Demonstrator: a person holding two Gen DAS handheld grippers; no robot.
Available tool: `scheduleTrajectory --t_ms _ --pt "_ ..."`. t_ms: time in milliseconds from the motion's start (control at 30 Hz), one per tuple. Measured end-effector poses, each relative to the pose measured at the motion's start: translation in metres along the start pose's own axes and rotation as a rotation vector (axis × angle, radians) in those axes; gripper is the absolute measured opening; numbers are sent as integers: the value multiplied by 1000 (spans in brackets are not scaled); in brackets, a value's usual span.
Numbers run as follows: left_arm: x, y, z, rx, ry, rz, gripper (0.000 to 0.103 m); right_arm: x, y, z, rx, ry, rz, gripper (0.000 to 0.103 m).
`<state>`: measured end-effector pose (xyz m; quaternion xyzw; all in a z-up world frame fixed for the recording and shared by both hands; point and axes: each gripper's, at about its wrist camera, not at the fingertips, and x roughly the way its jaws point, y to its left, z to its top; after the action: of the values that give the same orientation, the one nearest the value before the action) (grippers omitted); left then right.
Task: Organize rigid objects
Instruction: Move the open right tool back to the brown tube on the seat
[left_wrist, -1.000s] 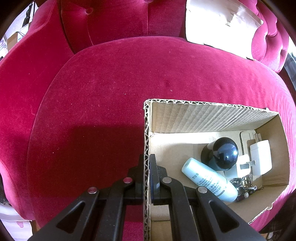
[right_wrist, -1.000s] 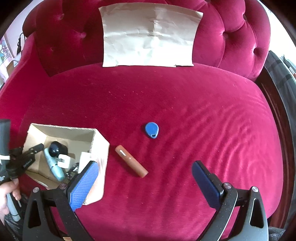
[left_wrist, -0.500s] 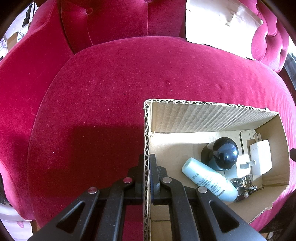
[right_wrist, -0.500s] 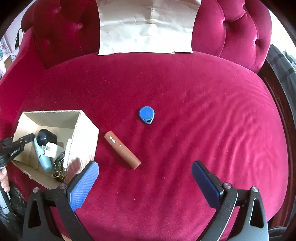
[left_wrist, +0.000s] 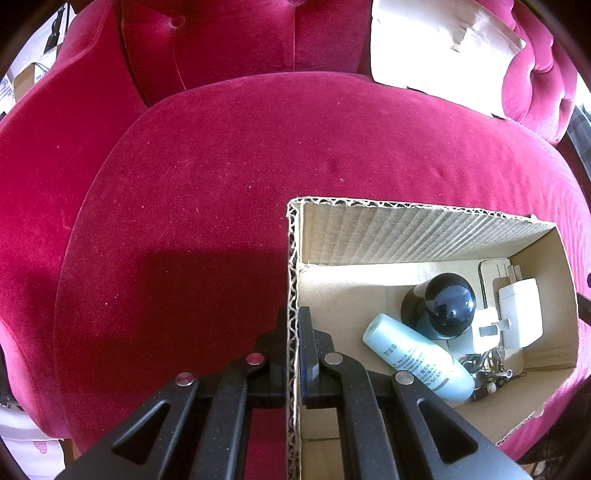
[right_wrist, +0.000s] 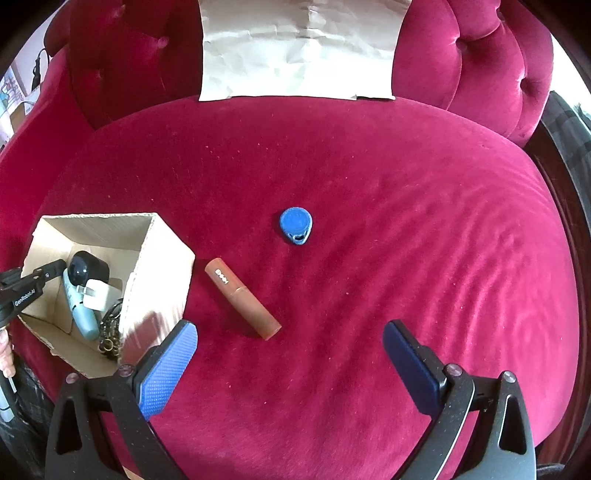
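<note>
My left gripper (left_wrist: 293, 343) is shut on the near wall of an open cardboard box (left_wrist: 293, 258) that stands on the red velvet seat. The box (right_wrist: 162, 273) holds a pale blue bottle (left_wrist: 417, 358), a black round device (left_wrist: 447, 306), a white charger (left_wrist: 521, 314) and keys (left_wrist: 487, 369). In the right wrist view a brown tube (right_wrist: 242, 297) lies on the seat just right of the box, and a blue key fob (right_wrist: 296, 224) lies beyond it. My right gripper (right_wrist: 290, 350) is open and empty above the seat, near the tube.
A sheet of pale paper (right_wrist: 299, 48) leans against the tufted backrest. The left gripper's arm (right_wrist: 26, 288) shows at the box's left side in the right wrist view. The seat's front edge curves down at the bottom right.
My right gripper has moved forward and to the right, so the box, tube and fob sit further left and nearer. The left gripper and box have not moved.
</note>
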<state>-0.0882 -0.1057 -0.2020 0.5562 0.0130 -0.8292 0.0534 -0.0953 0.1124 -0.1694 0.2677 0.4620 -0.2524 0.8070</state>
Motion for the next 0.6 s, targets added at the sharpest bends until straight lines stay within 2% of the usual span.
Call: scheduleTrajectory --t_ms 600 --pt "1 3 -1 0 2 -1 3 36 -2 9 -12 45 13 100"
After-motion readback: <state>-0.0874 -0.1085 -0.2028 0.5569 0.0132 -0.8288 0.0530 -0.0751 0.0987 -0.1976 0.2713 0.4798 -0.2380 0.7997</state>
